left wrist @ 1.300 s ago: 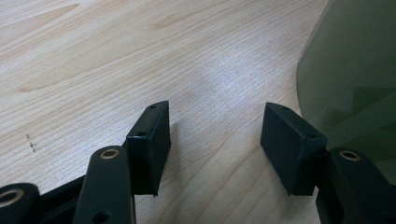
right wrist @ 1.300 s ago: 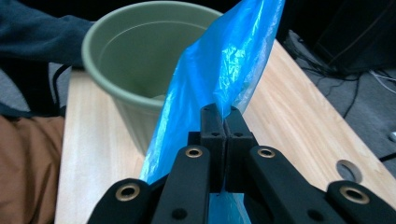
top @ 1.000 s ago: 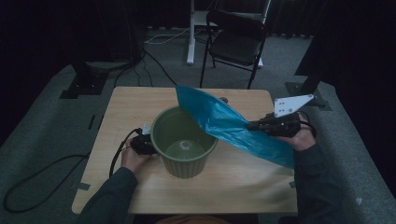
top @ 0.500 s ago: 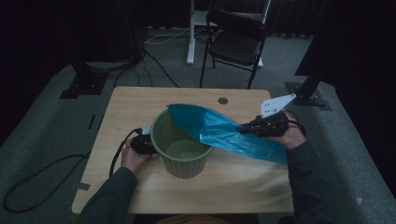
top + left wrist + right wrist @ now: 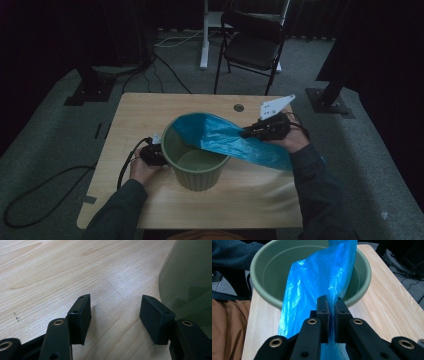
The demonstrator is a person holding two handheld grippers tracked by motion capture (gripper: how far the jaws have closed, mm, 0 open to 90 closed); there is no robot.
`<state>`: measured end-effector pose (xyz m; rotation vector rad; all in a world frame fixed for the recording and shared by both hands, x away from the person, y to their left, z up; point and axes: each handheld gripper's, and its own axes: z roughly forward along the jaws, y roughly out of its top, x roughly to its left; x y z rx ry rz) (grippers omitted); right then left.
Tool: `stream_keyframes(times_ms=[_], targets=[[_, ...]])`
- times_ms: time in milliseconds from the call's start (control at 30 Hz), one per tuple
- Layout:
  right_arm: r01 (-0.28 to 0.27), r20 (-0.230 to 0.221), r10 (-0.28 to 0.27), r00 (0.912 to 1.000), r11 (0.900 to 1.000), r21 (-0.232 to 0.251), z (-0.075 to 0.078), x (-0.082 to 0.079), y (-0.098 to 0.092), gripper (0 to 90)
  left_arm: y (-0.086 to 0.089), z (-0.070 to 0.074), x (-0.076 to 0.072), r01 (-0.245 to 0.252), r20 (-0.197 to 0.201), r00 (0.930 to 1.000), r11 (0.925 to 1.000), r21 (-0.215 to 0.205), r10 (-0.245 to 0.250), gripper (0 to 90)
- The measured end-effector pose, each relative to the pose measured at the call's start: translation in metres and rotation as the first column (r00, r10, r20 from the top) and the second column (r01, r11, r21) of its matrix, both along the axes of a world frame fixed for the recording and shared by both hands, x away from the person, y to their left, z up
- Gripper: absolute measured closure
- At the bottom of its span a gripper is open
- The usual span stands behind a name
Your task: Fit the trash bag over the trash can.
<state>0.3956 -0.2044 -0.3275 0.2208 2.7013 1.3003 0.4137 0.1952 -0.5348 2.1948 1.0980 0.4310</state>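
A green plastic bin (image 5: 196, 176) stands upright on the wooden table (image 5: 145, 112). A blue plastic bag (image 5: 227, 141) stretches from my right gripper (image 5: 248, 133) over the bin's far right rim and partly covers its mouth. In the right gripper view the right gripper (image 5: 331, 315) is shut on the bag (image 5: 317, 282) in front of the bin (image 5: 274, 265); its jaws have just been opening a little, with the film still between the pads. My left gripper (image 5: 158, 152) rests at the bin's left side. It stands open (image 5: 115, 317) with bare tabletop between its jaws, and the bin wall (image 5: 190, 277) is just beside one jaw.
A black folding chair (image 5: 252, 42) and a white post stand behind the table. Black stand bases (image 5: 90, 90) and cables lie on the grey floor to the left and right. A small round hole (image 5: 239, 107) marks the table's far edge.
My right gripper has moved left and slightly down toward the bin with the bag. The bag's raised far end has dropped onto the bin's rim. The left gripper has stayed put.
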Motion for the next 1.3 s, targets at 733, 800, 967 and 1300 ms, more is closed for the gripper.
stream_keyframes(times_ms=[733, 800, 967, 1300], targets=[[-0.009, -0.037, 0.009, 0.9993, 1.000, -0.011, -0.014, 0.017, 0.034, 86.2, 0.000, 0.000, 0.000, 0.001, 0.000, 1.0000, 1.0000, 0.000, -0.001, 42.5], [-0.007, -0.039, 0.007, 0.9992, 1.000, -0.014, -0.015, 0.018, 0.037, 86.8, 0.000, 0.000, 0.000, 0.000, 0.000, 1.0000, 1.0000, 0.000, 0.000, 42.5], [-0.009, -0.033, 0.009, 0.9994, 1.000, -0.013, -0.013, 0.020, 0.047, 87.5, 0.000, 0.000, 0.000, 0.000, 0.000, 1.0000, 1.0000, 0.000, 0.000, 42.5], [0.002, -0.046, -0.003, 0.9989, 1.000, -0.016, -0.021, 0.025, 0.062, 87.9, 0.000, 0.000, 0.000, 0.001, 0.000, 1.0000, 1.0000, -0.001, -0.001, 42.4]])
